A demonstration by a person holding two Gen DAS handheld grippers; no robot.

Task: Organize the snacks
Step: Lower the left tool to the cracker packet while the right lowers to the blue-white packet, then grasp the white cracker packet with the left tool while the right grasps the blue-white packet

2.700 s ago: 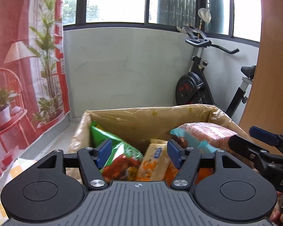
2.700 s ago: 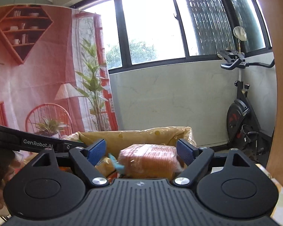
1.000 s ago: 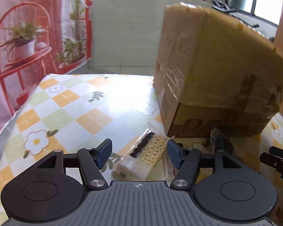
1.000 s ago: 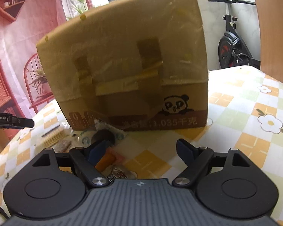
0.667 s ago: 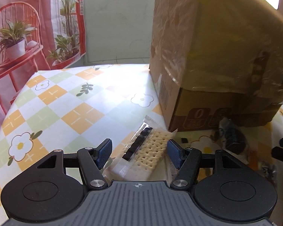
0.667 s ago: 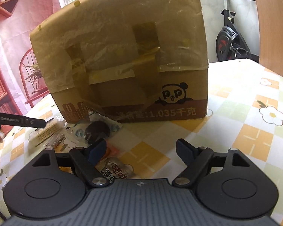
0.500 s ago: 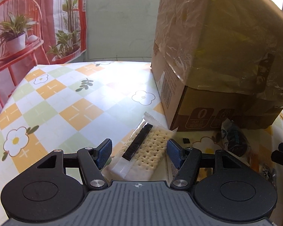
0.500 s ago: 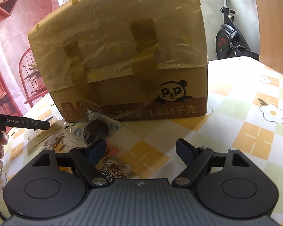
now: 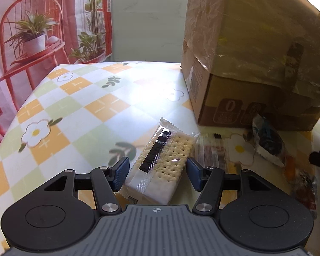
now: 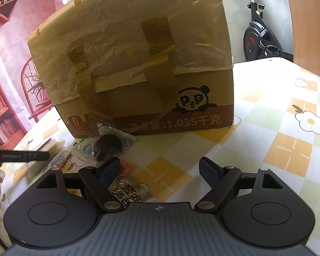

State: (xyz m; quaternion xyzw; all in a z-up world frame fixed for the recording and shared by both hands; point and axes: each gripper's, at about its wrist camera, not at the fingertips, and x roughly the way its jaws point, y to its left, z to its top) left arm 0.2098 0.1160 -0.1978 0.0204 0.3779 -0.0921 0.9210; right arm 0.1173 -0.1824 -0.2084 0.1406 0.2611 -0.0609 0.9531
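Observation:
A clear pack of pale crackers lies on the checked tablecloth in the left wrist view. My left gripper straddles its near end, jaws closing, with a thin gap showing at each pad. In the right wrist view my right gripper hangs open over the cloth with nothing between its fingers. A brown sachet lies by its left finger. A dark cookie pack lies just in front of the taped cardboard box.
The box stands right of the crackers, with the cookie pack and a clear pack of brown bars at its foot. The table edge drops off at the left. An exercise bike stands behind.
Both grippers came down from over the box to the tabletop. In the last second the left one sank onto the cracker pack and its jaws narrowed around it. The right one barely moved.

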